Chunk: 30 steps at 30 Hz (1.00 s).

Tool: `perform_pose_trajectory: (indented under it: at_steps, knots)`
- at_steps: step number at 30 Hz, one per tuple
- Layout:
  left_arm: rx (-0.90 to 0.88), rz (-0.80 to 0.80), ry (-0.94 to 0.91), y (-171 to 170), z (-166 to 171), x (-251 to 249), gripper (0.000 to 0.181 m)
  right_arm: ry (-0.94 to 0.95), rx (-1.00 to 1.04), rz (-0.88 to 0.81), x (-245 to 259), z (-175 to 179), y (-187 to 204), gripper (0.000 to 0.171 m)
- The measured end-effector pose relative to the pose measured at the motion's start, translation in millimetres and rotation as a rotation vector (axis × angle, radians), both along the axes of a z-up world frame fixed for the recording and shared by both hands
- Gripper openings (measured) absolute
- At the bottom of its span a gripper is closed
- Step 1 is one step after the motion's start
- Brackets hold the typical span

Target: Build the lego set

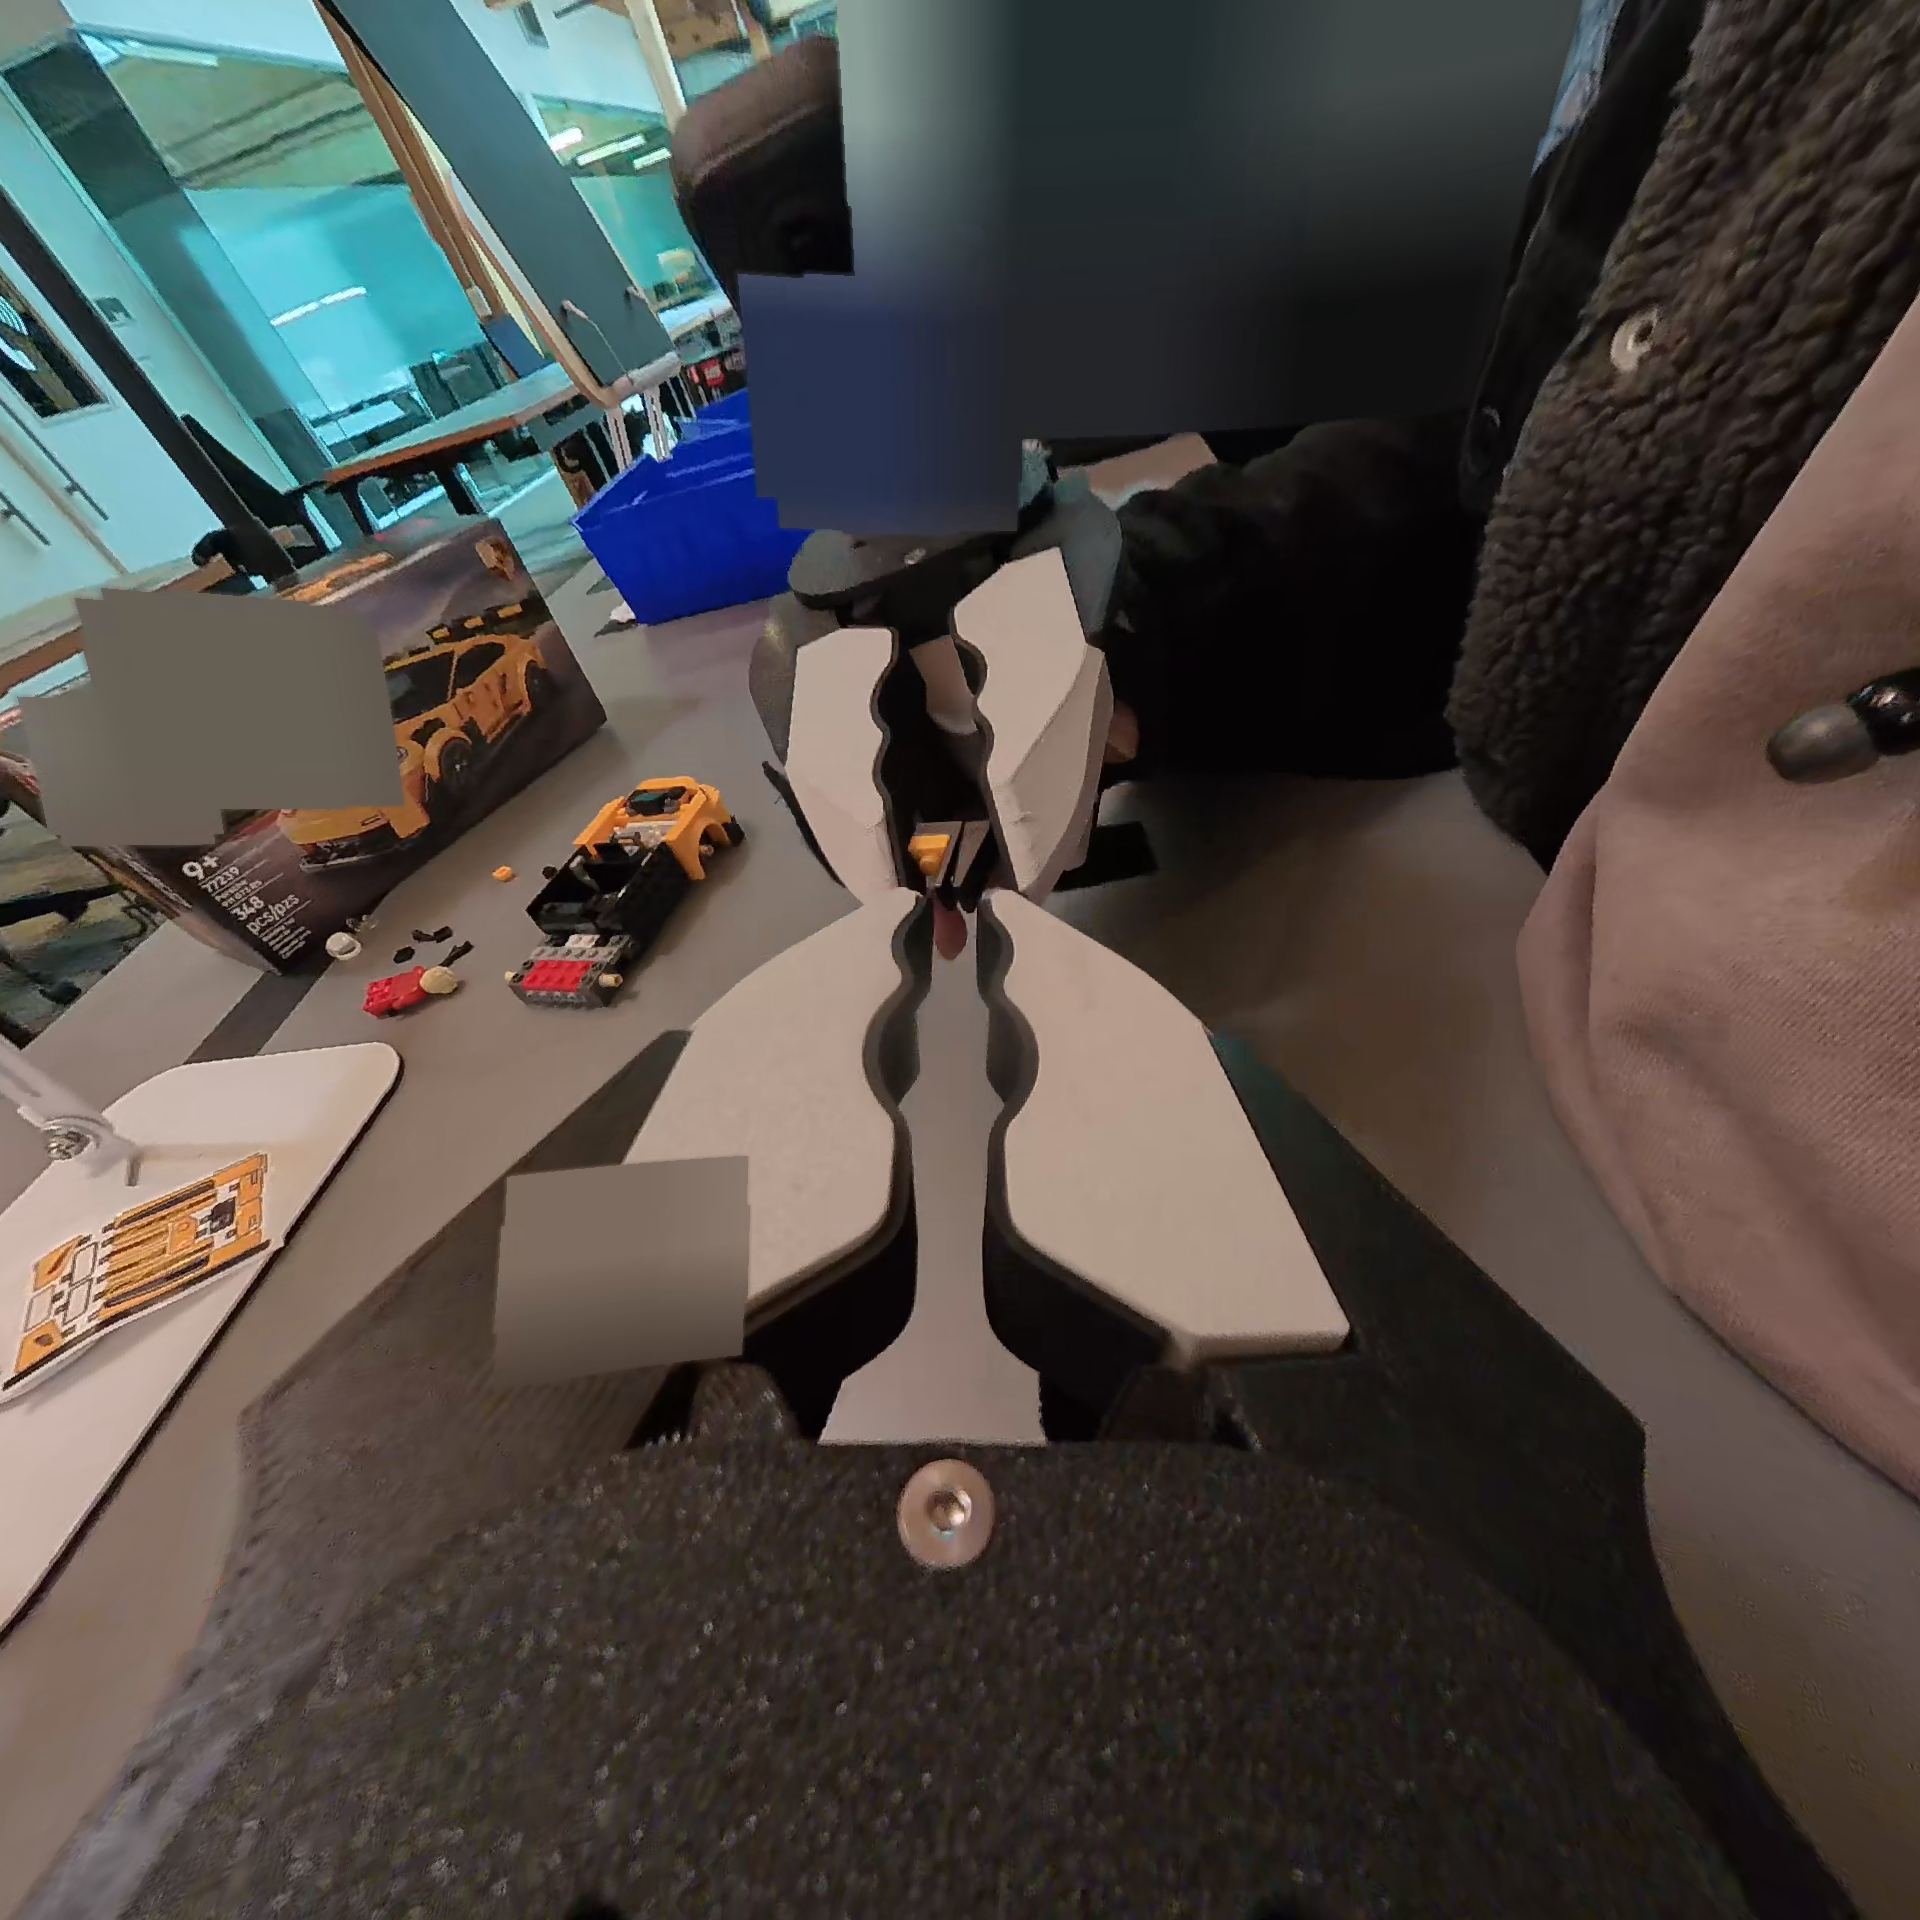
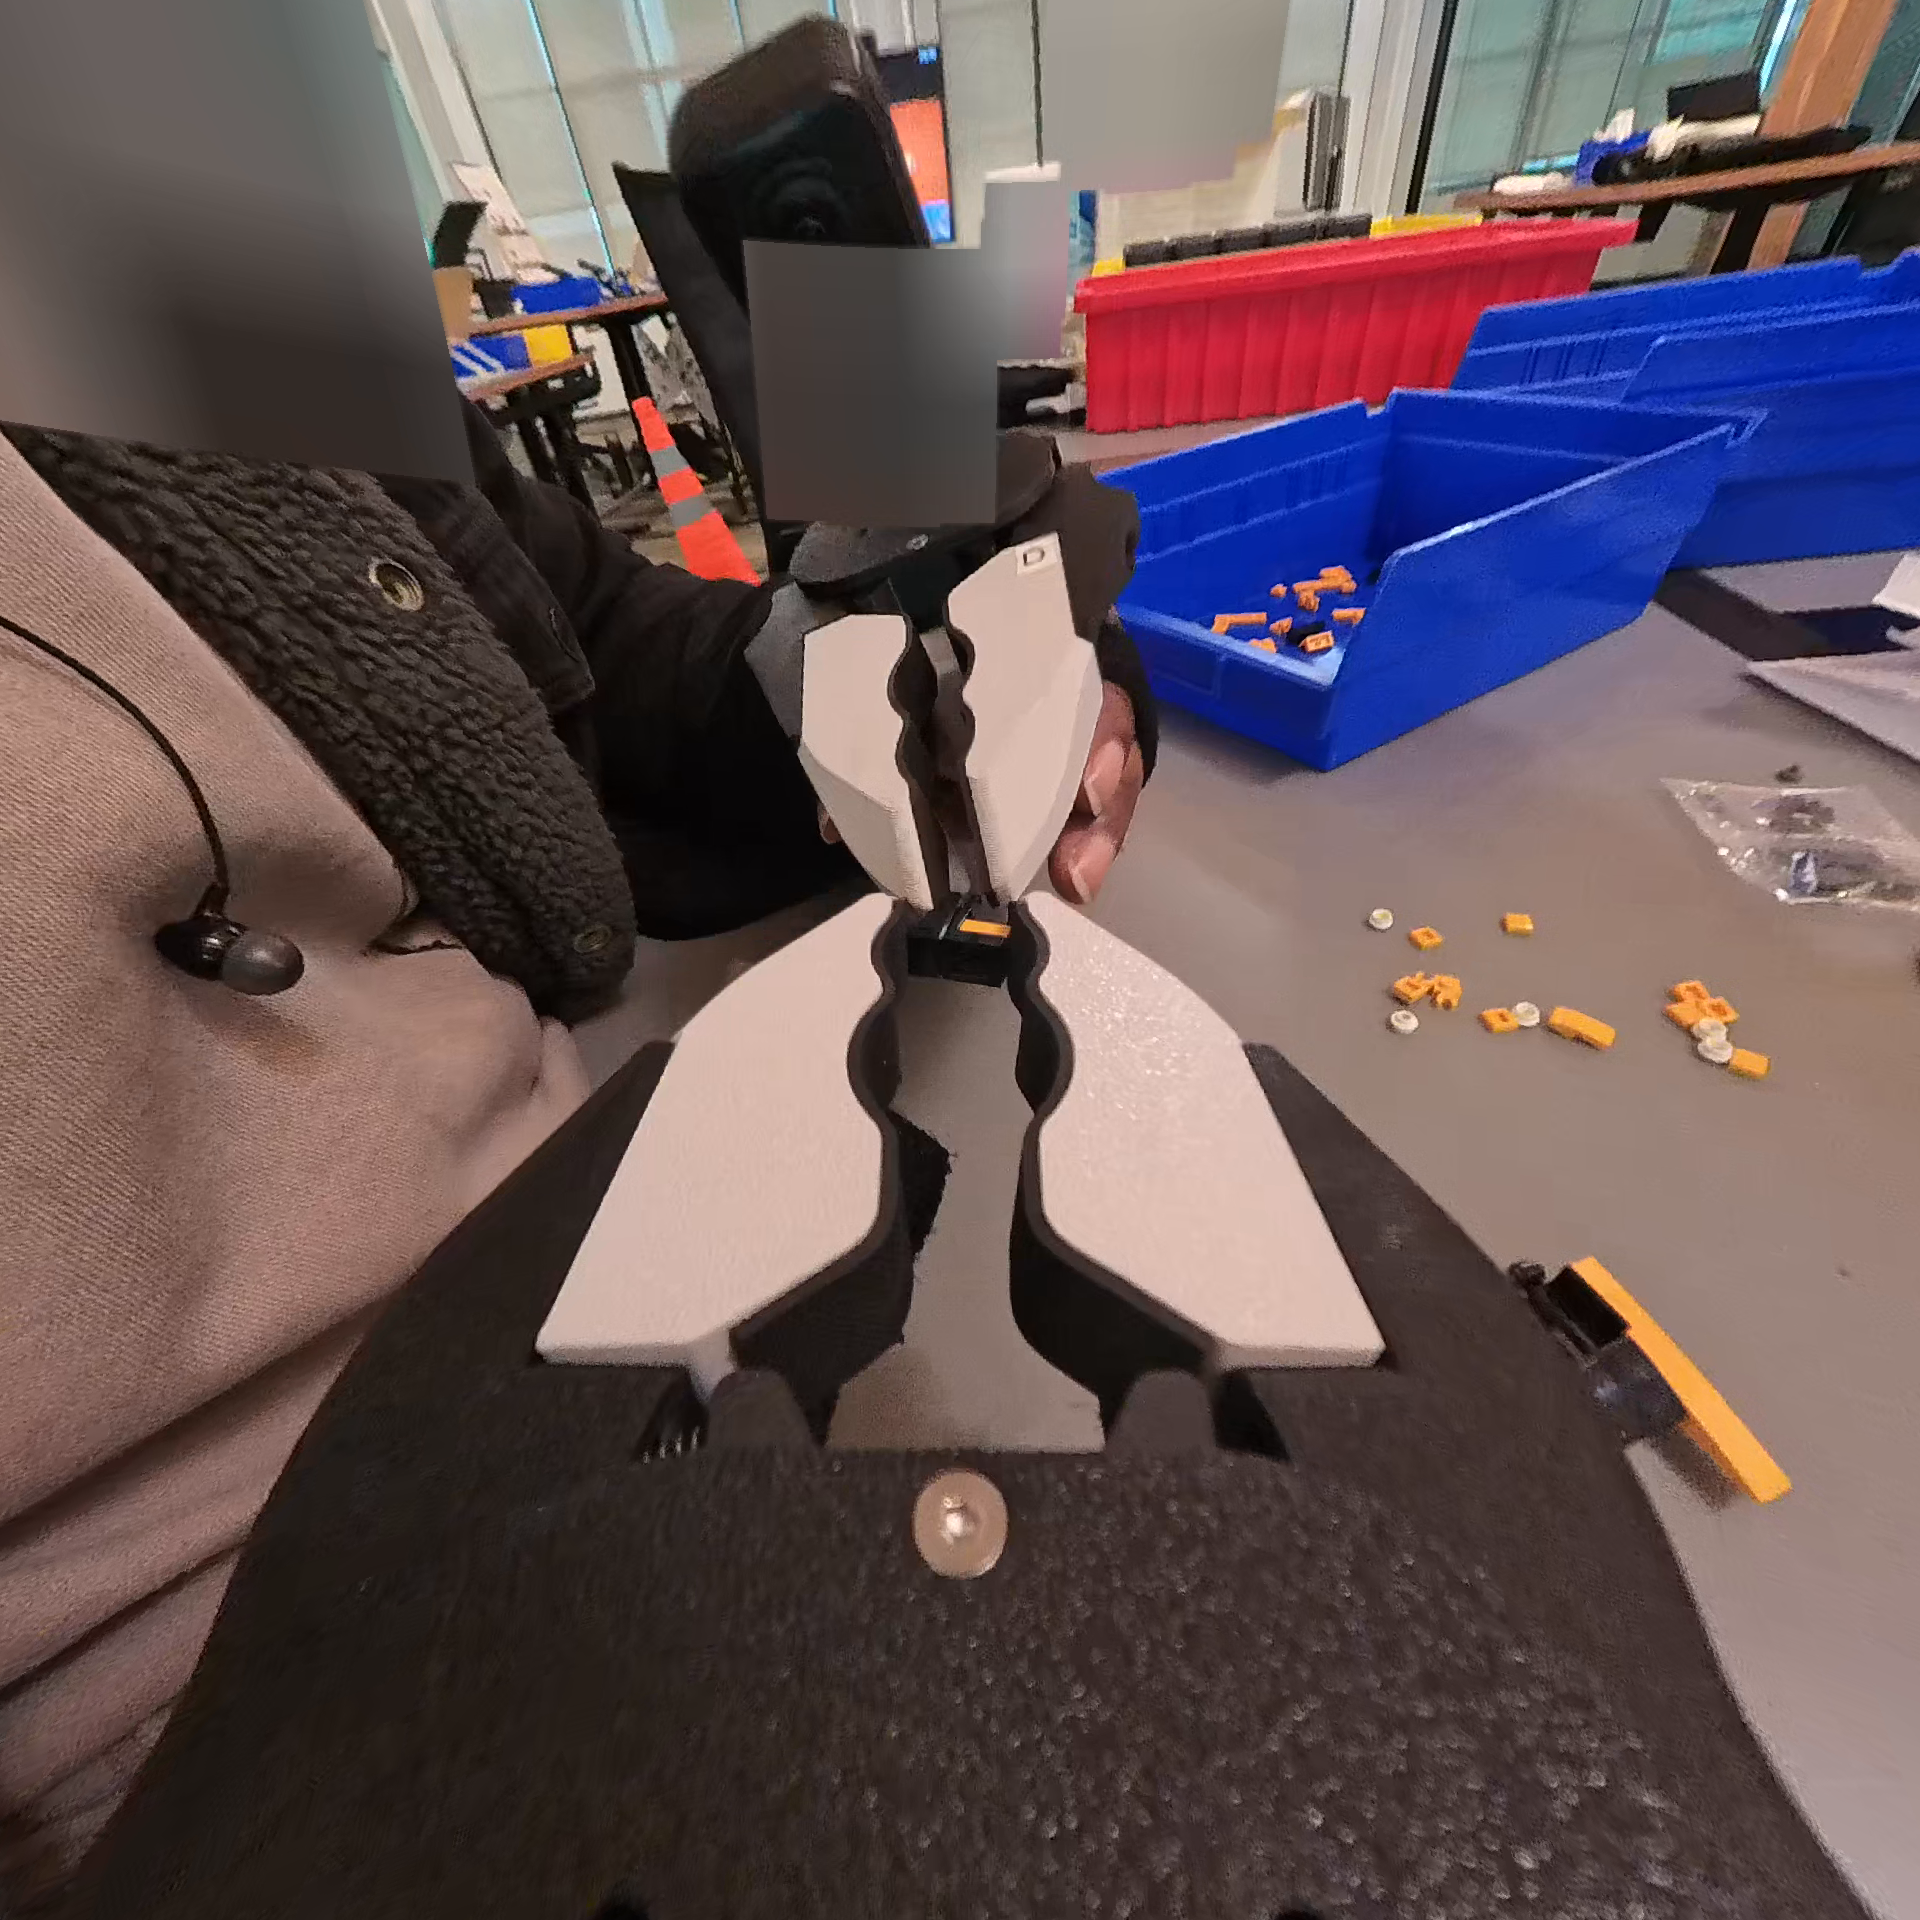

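The two grippers meet tip to tip above the grey table (image 1: 1299, 935). My left gripper (image 1: 948, 912) is shut on a small dark red piece (image 1: 948, 937). My right gripper (image 2: 958, 920) is shut on a small black and orange lego assembly (image 2: 961, 951). The assembly also shows in the left wrist view (image 1: 928, 854), between the tips of the right gripper (image 1: 951, 878). In the right wrist view the left gripper (image 2: 961, 883) touches the assembly's top. The contact between the red piece and the assembly is mostly hidden by the fingers.
A partly built black and yellow car (image 1: 623, 883), the set's box (image 1: 416, 748), a red minifigure (image 1: 400, 992) and a sticker sheet (image 1: 135, 1268) lie left. A blue bin (image 2: 1455, 582), loose orange pieces (image 2: 1558, 1008), a plastic bag (image 2: 1808, 842) and a black and yellow subassembly (image 2: 1652, 1371) lie right. The red minifigure (image 1: 400, 992) is about equally far from each gripper, around 35 cm.
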<state>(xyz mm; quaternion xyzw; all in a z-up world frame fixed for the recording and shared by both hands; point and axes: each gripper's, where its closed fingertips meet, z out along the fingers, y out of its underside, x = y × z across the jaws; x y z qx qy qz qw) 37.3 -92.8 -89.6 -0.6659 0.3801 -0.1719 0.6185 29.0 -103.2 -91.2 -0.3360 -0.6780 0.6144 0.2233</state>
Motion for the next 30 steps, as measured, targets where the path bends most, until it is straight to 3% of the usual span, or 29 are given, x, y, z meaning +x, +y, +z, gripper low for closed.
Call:
perform_pose_trajectory:
  at_steps: [15, 30]
  knots:
    - [-0.094, -0.006, 0.302, -5.9, -38.1, 1.7, 0.006, -0.17, 0.221, 0.01, -1.0, -43.0, -6.5, 0.018]
    - [-0.152, 0.019, 0.302, -5.9, -40.1, 2.9, 0.0, -0.152, 0.276, -0.014, -2.0, -41.7, -2.8, 0.018]
